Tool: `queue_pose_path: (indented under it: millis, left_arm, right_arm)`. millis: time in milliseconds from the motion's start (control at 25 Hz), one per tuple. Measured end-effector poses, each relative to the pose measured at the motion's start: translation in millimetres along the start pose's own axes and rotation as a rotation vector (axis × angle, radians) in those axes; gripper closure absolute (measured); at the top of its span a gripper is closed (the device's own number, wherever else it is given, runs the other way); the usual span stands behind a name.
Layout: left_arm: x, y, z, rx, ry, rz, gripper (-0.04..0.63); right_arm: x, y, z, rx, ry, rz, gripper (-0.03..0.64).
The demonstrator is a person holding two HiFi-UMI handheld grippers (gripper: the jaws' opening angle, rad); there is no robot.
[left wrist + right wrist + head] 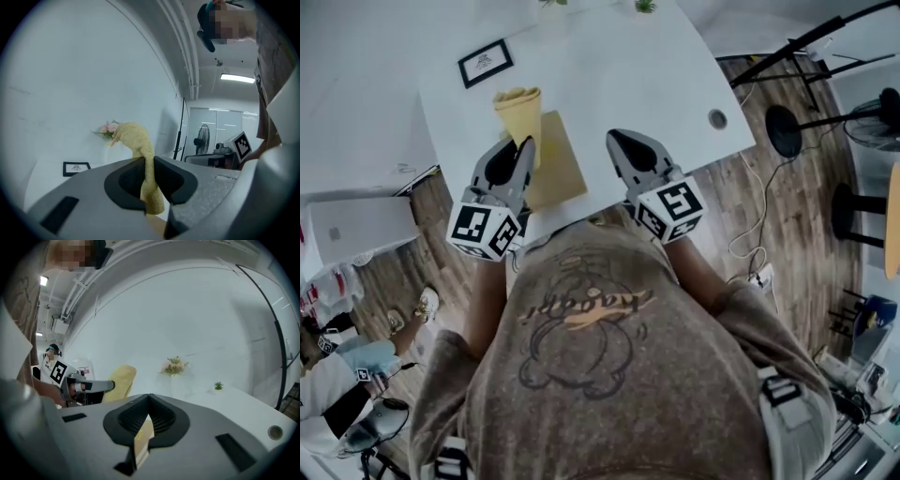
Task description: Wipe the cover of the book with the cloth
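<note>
Head view looks steeply down; both gripper views share the flowers [108, 127].

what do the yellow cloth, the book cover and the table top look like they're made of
cloth: soft fabric, probably a nubby microfibre or terry, matte yellow; it bunches and folds where the left gripper pinches it.
book: the cover looks like matte tan card or paper, flat with no glare; any coating is too fine to tell.
table: smooth, hard white top, likely laminate; even surface, no grain.
</note>
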State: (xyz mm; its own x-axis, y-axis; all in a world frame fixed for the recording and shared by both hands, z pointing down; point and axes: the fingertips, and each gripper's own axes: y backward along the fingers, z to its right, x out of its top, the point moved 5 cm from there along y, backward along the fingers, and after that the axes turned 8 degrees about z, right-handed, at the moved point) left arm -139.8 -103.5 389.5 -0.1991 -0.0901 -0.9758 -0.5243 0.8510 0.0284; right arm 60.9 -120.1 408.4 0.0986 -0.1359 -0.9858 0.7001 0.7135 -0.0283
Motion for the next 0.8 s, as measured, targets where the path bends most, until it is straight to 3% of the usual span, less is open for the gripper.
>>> queue_pose_path:
  millis: [520,800]
  left_arm:
    - [-52,31,-11,0.071,-0.005,-0.020,0.546]
    - [-51,36,-12,0.086,0.012,-0.016,0.546]
  right_arm:
    - [-51,13,5,-0.084,-0.027,-0.067,0.617]
    - [-57,15,2,-0.086,-0.053,-0.075,0.618]
